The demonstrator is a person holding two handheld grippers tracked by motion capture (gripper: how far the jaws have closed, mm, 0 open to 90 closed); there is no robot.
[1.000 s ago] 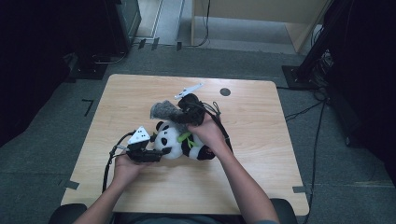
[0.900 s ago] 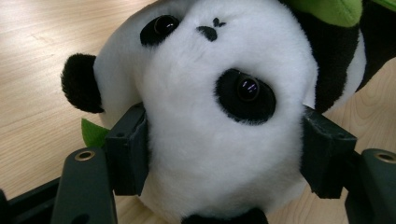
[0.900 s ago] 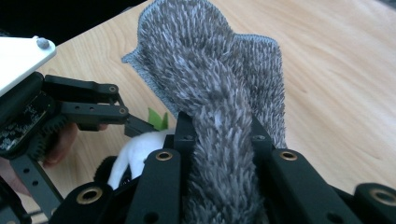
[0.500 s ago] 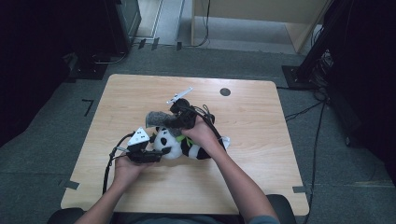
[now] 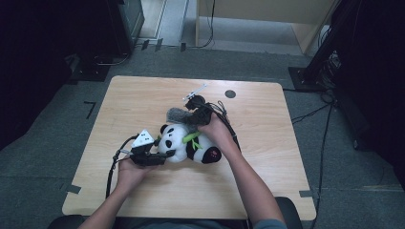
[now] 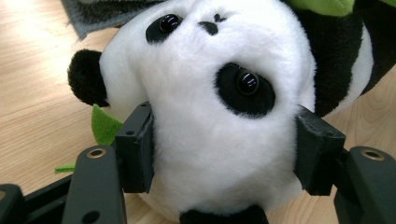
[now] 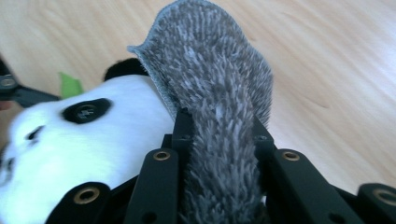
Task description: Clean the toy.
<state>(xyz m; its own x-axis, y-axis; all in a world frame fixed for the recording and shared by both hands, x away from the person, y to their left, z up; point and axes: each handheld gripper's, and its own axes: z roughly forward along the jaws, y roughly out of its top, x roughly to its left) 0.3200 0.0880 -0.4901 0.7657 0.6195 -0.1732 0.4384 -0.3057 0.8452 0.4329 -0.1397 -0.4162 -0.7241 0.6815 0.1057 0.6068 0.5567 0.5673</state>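
A stuffed panda lies on its side near the middle of the table, a little toward the person's edge, with its white head pointing to the left edge and its black legs to the right. A green leaf sits across its chest. In the left gripper view the panda's face is upside down, black eye patches and nose uppermost, and a scrap of green felt pokes out beside one black ear.

The left tool reaches in from the side of the near edge. Its two black pads press into the white plush on either side of the head, denting it, so the tool is clamped on the panda; its jaws have just been closing a little further on it.

Just beyond the panda, toward the far edge, a grey fuzzy cloth rests against the top of its head. In the right gripper view the cloth rises in a rounded flap between the jaws, which are drawn together and pinch its lower part. The right tool holds it from the far side, the person's right hand lying over the panda's body.

A small dark round mark sits on the table near the far edge, well apart from the rest.
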